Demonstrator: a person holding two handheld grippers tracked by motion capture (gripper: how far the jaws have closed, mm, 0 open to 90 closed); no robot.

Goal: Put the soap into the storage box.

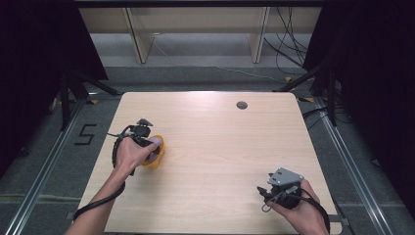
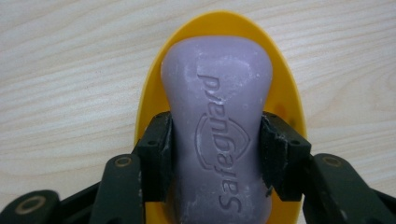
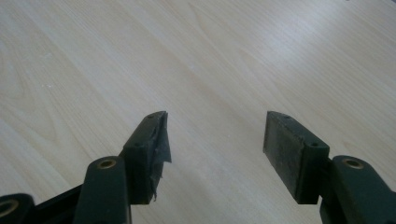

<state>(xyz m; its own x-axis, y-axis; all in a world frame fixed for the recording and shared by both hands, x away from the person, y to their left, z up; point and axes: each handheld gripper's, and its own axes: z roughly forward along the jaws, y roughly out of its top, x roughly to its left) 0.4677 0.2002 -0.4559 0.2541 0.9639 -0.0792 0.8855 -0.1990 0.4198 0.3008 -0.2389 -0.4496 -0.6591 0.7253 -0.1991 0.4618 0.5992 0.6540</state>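
A purple bar of soap [image 2: 217,121], stamped with a brand name, lies over a yellow oval soap dish [image 2: 219,28]. My left gripper [image 2: 217,149] is shut on the soap, its black pads pressing both long sides. From above, the left gripper [image 1: 147,142] sits at the table's left with the yellow dish [image 1: 157,155] and a bit of purple soap [image 1: 155,143] under it. Whether the soap rests in the dish or hangs just above it I cannot tell. My right gripper [image 3: 215,140] is open over bare wood. In the high view the right gripper [image 1: 280,188] is at the front right.
The light wooden table [image 1: 215,147] has a round cable hole [image 1: 242,105] near its far edge. Dark curtains and stand legs flank both sides. A shelf and loose cables stand on the floor beyond the far edge.
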